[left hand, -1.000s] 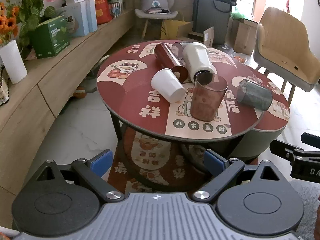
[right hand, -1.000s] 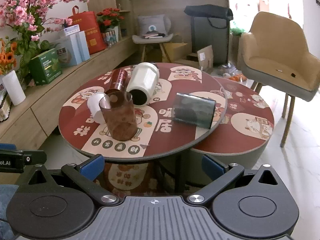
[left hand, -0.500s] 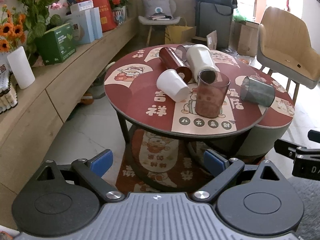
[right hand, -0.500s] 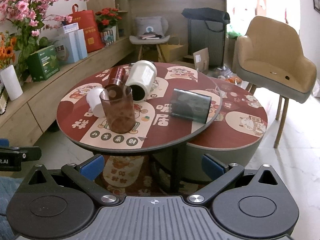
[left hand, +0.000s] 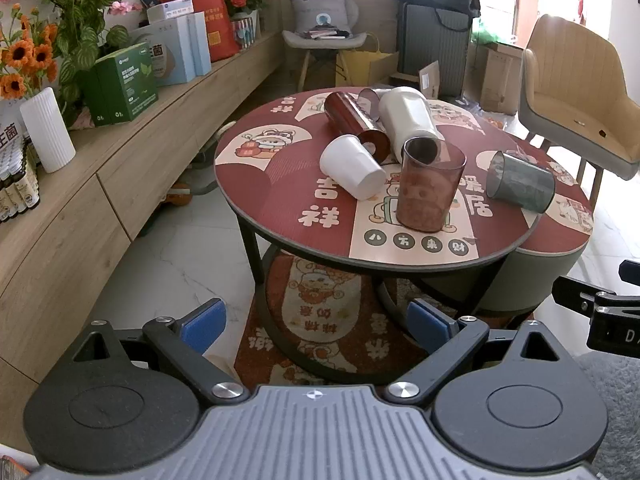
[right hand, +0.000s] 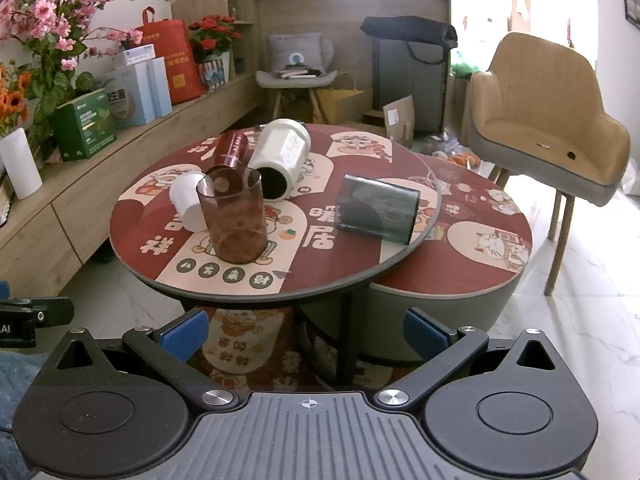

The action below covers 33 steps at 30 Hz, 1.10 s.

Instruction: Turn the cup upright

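A brown see-through cup [left hand: 430,186] [right hand: 234,216] stands upright on the round red table [left hand: 280,204] [right hand: 328,276]. Around it lie cups on their sides: a small white cup [left hand: 352,168] [right hand: 188,202], a dark red tumbler [left hand: 354,122] [right hand: 230,150], a large white cup [left hand: 408,120] [right hand: 282,160] and a grey see-through cup [left hand: 520,186] [right hand: 378,212]. My left gripper [left hand: 316,326] and right gripper [right hand: 306,330] are both open and empty, held back from the table's near edge.
A lower round table [right hand: 480,240] sits tucked under the right side. A beige armchair [right hand: 548,128] stands at the right. A long wooden bench [left hand: 100,184] with boxes, a white vase and flowers runs along the left. A patterned rug [left hand: 320,320] lies under the table.
Both grippers have pulled back and away from the table, so it looks smaller and farther. The cups have not moved. The jaws stay open.
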Each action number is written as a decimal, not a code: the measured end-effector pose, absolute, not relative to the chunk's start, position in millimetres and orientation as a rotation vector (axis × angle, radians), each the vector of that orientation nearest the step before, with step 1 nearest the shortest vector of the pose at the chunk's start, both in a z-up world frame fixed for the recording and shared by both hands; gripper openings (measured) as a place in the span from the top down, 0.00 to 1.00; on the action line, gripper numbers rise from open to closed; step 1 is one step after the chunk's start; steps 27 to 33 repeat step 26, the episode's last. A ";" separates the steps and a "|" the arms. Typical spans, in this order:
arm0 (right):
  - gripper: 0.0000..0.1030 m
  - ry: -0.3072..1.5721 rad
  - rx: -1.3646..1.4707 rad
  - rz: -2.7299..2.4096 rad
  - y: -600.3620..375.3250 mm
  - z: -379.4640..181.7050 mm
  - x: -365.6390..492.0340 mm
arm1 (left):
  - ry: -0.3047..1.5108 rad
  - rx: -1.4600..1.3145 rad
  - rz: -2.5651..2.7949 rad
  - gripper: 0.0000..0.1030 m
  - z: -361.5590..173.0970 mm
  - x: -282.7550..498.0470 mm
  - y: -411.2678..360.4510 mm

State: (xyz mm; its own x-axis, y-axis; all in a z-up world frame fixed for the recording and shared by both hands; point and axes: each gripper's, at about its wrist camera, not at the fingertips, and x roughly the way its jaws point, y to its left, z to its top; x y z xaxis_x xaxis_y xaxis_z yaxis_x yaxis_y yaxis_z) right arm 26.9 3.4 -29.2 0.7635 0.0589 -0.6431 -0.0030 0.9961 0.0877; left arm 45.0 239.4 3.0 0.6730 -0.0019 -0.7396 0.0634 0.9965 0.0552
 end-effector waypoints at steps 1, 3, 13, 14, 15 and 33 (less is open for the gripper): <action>0.00 0.701 0.082 0.034 3.8 -29.0 27.0 | 0.832 0.078 -0.037 0.05 3.1 44.9 239.4; 0.00 0.702 0.081 0.035 3.7 -29.2 27.8 | 0.832 0.079 -0.037 0.05 3.1 44.9 239.4; 0.00 0.688 0.082 0.027 4.9 -27.0 26.3 | 0.811 0.082 -0.028 0.04 7.6 41.8 240.2; 0.00 0.686 0.083 0.026 4.5 -26.5 26.1 | 0.808 0.082 -0.028 0.04 8.3 40.7 240.1; 0.00 0.684 0.083 0.024 3.9 -26.0 25.7 | 0.805 0.082 -0.028 0.04 8.9 40.4 240.3; 0.00 0.664 0.085 0.010 -0.1 -22.9 22.1 | 0.783 0.085 -0.019 0.04 12.8 36.9 240.4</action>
